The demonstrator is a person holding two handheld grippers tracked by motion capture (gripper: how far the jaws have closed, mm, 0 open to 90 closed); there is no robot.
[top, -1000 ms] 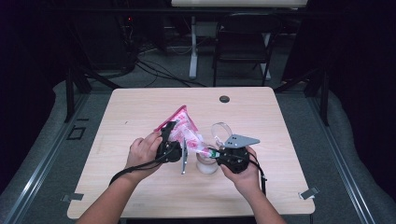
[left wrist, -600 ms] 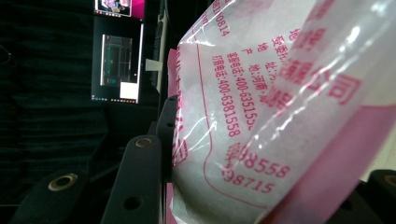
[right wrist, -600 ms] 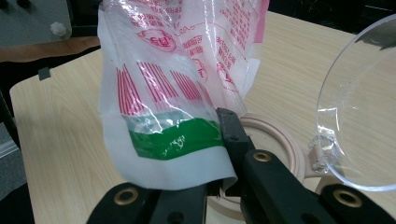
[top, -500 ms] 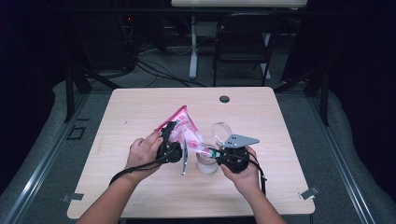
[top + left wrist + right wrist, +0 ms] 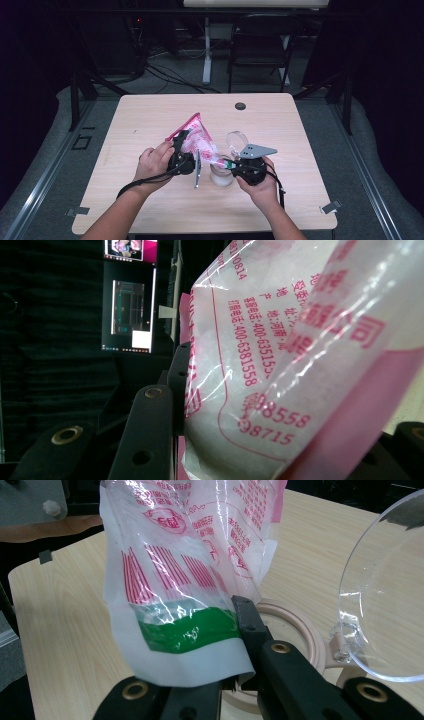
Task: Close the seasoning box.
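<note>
Nothing has moved: both jaws clamp the tilted pink-printed plastic bag point(image 5: 197, 142) over the jar point(image 5: 221, 176).

High view looks down at the bench point(image 5: 150, 120) from my side; both finger cameras sit close against the bag point(image 5: 190, 580).

A clear bag point(image 5: 190, 580) with pink print and a green band hangs over a pale wooden table point(image 5: 150, 115).
</note>
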